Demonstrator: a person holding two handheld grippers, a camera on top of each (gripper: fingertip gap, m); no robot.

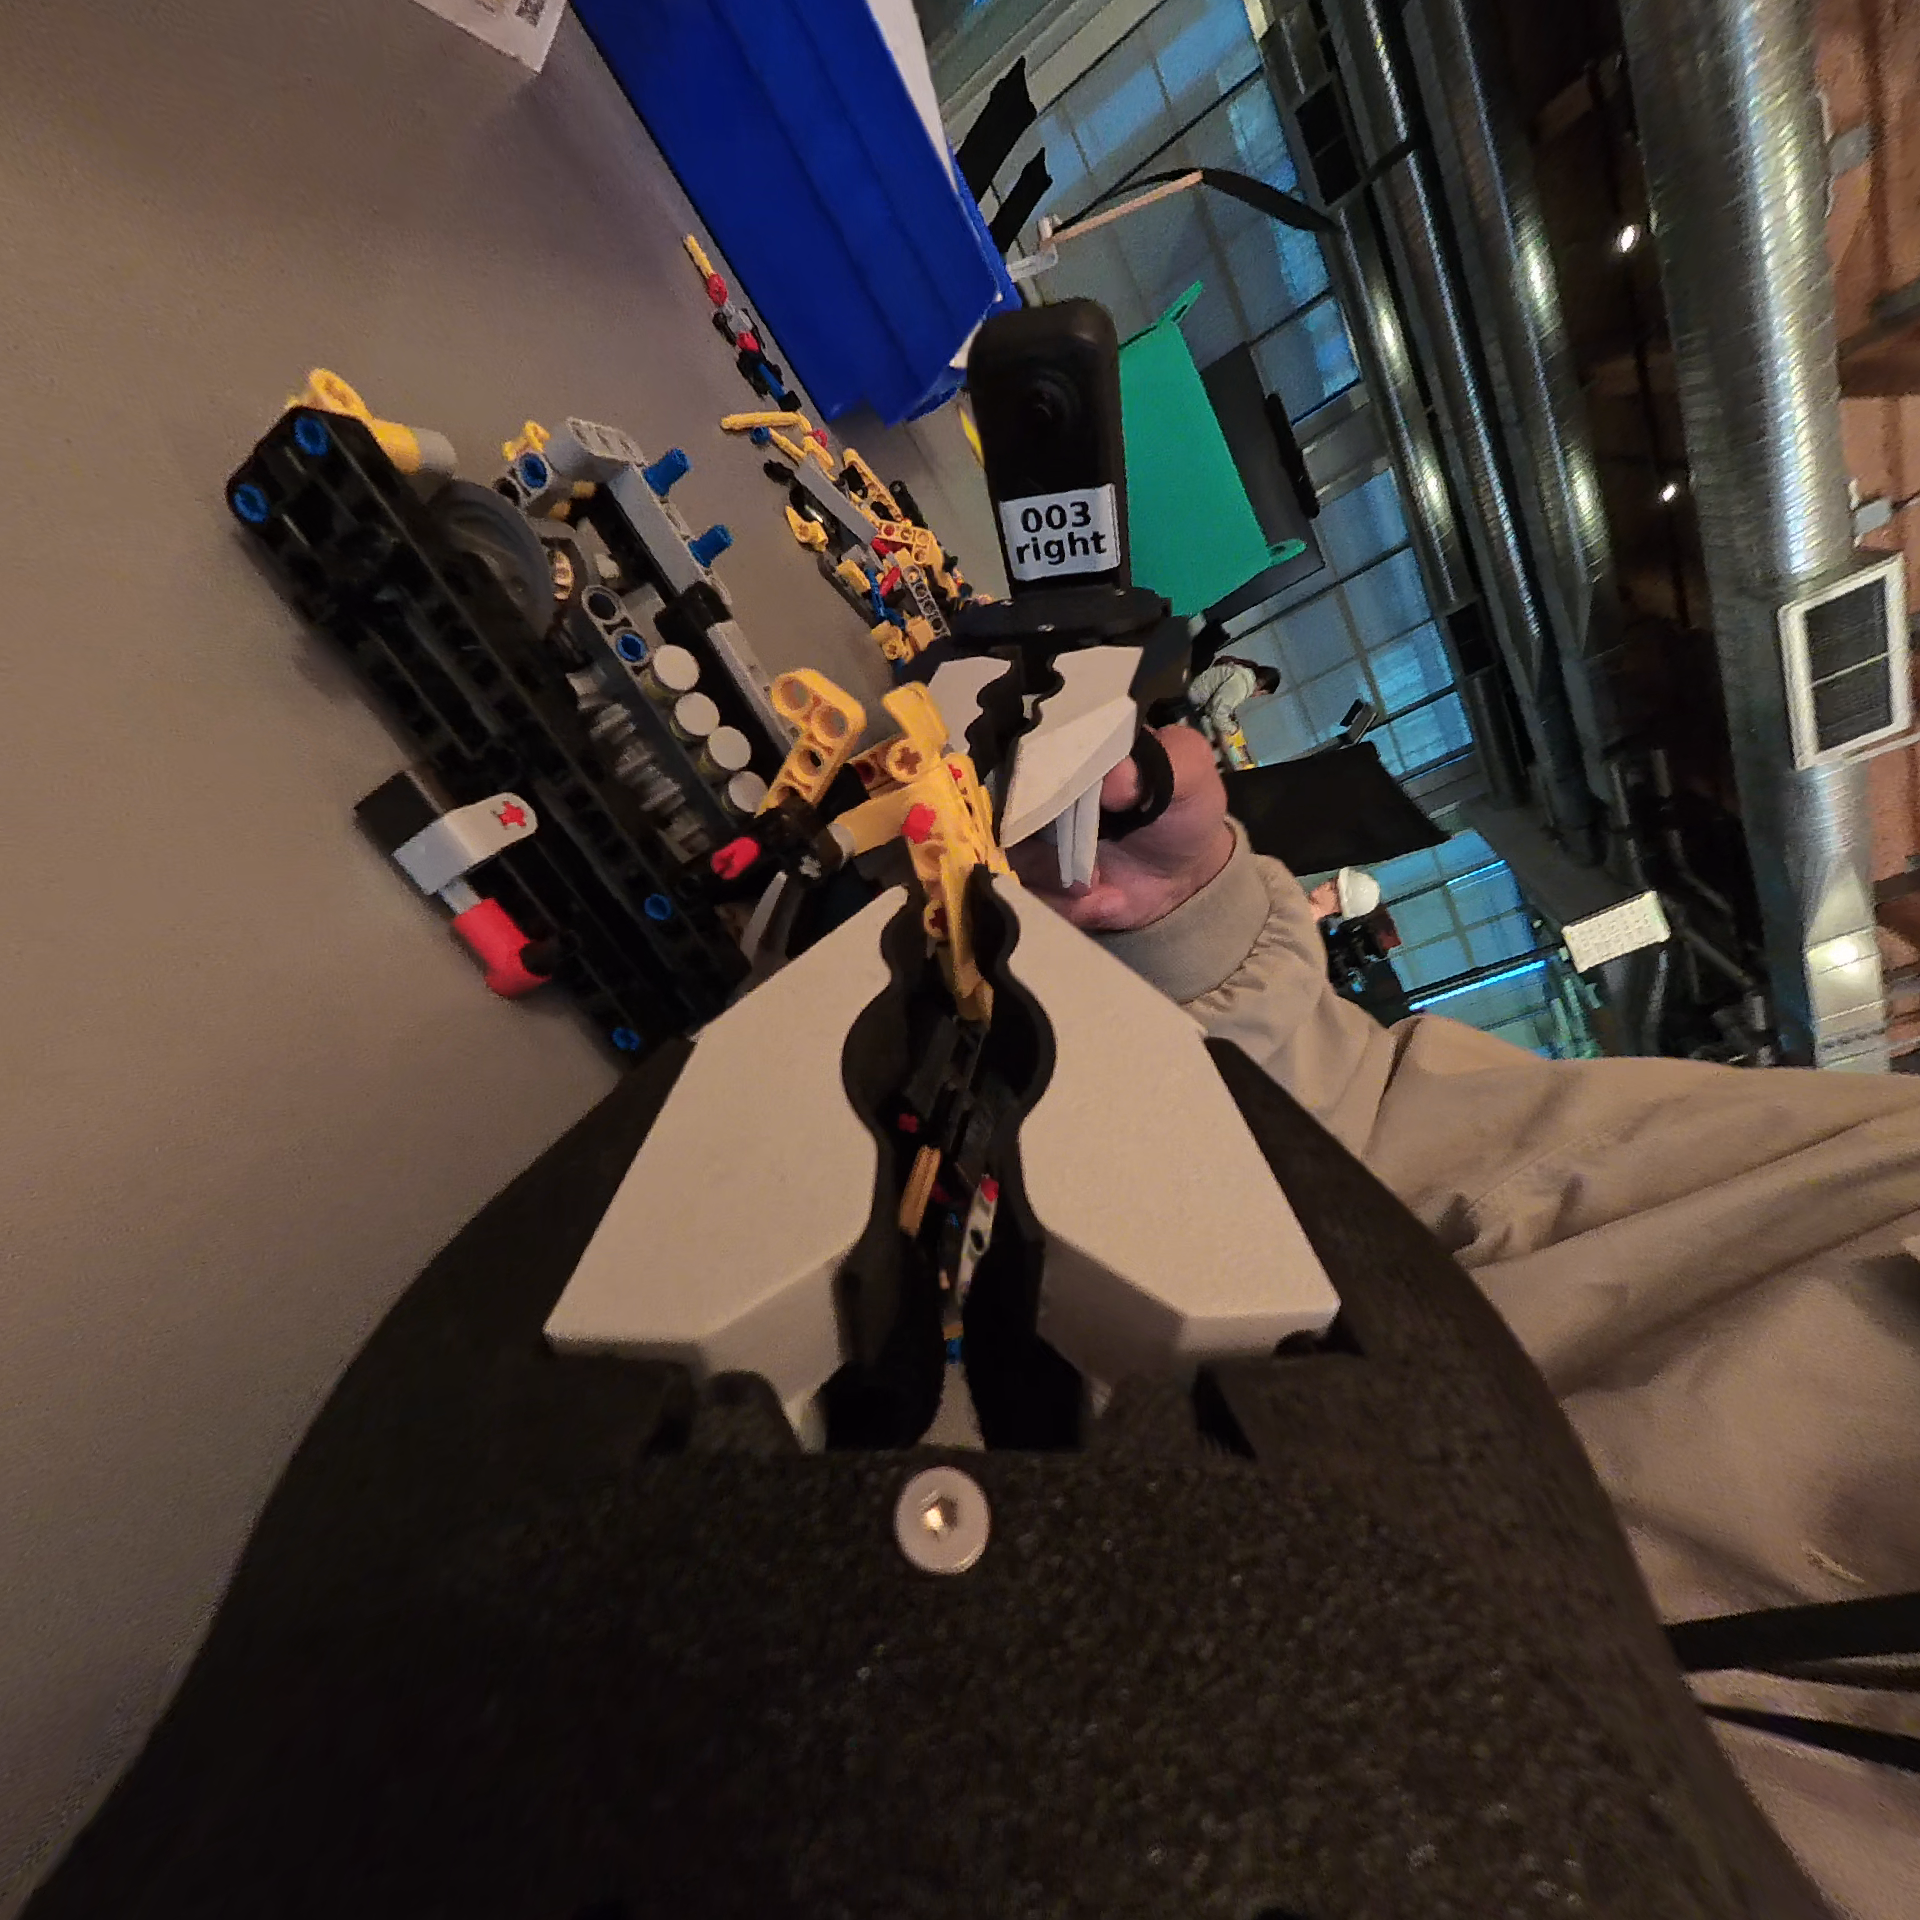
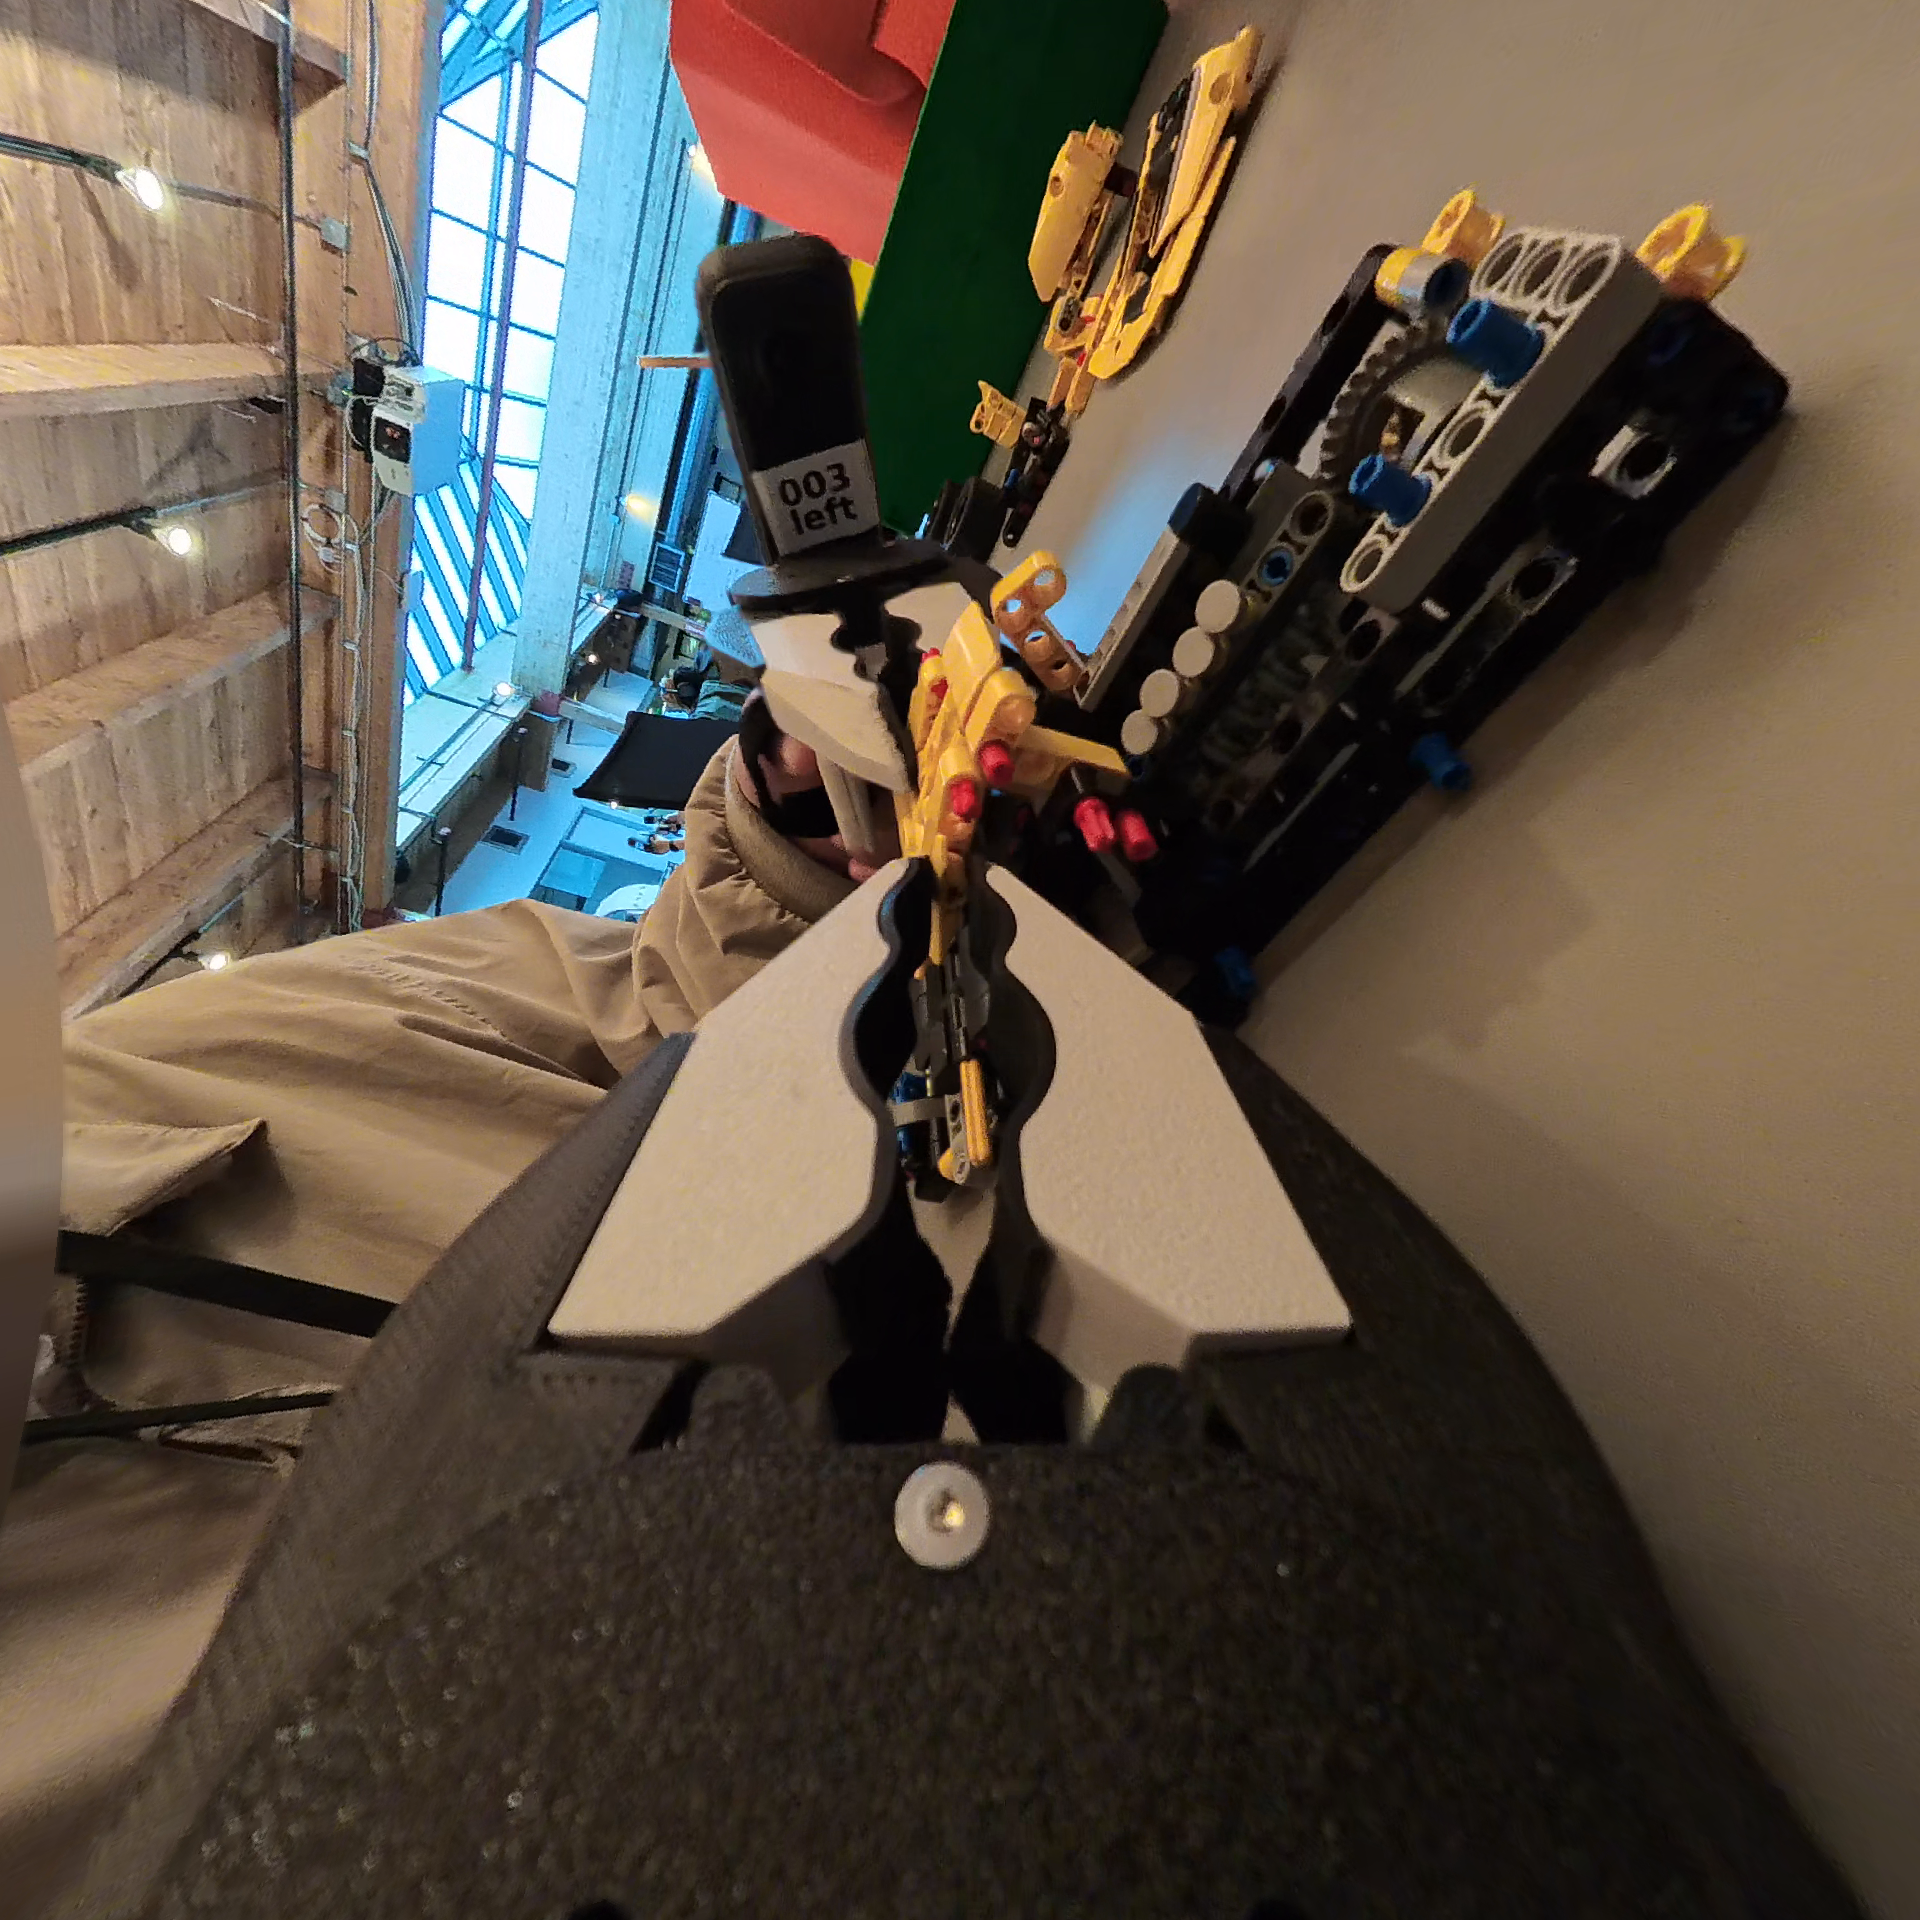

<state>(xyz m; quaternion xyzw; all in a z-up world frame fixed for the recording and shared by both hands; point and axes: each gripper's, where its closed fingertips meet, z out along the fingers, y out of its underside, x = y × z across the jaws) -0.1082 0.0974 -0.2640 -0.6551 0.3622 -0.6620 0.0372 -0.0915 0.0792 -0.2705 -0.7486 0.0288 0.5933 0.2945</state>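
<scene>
Left gripper point(image 1: 961, 894) and right gripper point(image 2: 951, 883) tip-to-tip, tilted — both seemingly clamping yellow assembly point(image 1: 914, 790).

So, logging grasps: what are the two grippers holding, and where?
Both grip one yellow brick assembly: left gripper and right gripper clamp opposite ends.

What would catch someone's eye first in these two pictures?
The yellow brick assembly with red pins, clamped from opposite ends by the left gripper and right gripper. Behind it on the grey table lies a large black and grey beam chassis with blue pins, near a blue bin.
</scene>
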